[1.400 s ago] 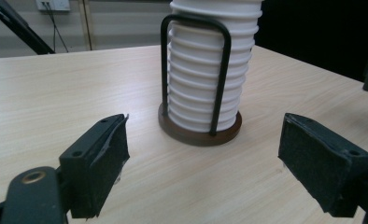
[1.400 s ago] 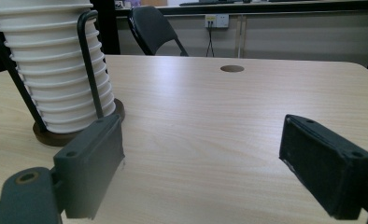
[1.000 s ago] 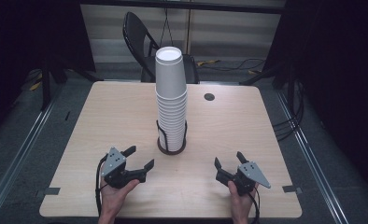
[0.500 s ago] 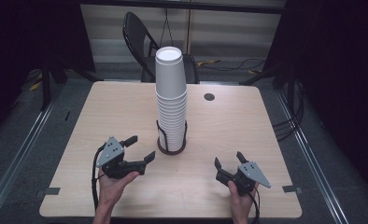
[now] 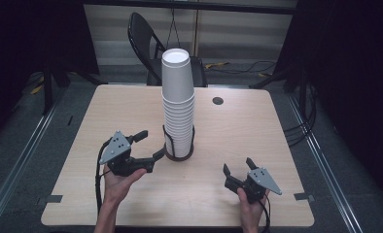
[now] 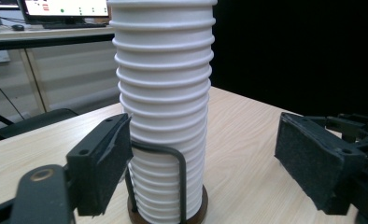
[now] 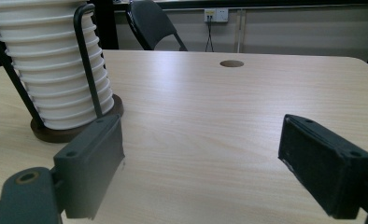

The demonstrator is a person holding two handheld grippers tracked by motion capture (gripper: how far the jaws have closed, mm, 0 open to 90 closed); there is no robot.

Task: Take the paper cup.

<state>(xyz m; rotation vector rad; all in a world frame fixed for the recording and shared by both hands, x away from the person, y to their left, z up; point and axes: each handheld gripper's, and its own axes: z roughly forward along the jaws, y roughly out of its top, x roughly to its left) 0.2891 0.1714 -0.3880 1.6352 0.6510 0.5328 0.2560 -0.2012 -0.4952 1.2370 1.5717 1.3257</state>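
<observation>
Broadly, table (image 5: 257, 145): a pale wooden top reaching across the high view, with both of the person's hands coming in over its near edge.
Chair (image 5: 143, 34): dark and folding, standing behind the far edge of the table.
Cup stack (image 5: 177, 97): white paper cups nested into a tall upright column at the middle of the table, mouth upward. Its lower part sits inside the holder.
Holder (image 5: 179, 154): a round dark base with black wire uprights rising around the bottom cups.
Left gripper (image 5: 153, 141): lifted off the table, just beside the holder's base on its left side and pointing at the stack. Its jaws have just been closing a little, but they stand apart, with no pad pressing on anything. In the left gripper view the column rises between the two pads, farther off.
Right gripper (image 5: 237, 164): low, near the front edge, well apart from the stack. Its jaws are spread wide with bare tabletop between them.
Hole (image 5: 217, 101): a small dark round opening in the tabletop, to the right of the stack and beyond it.
</observation>
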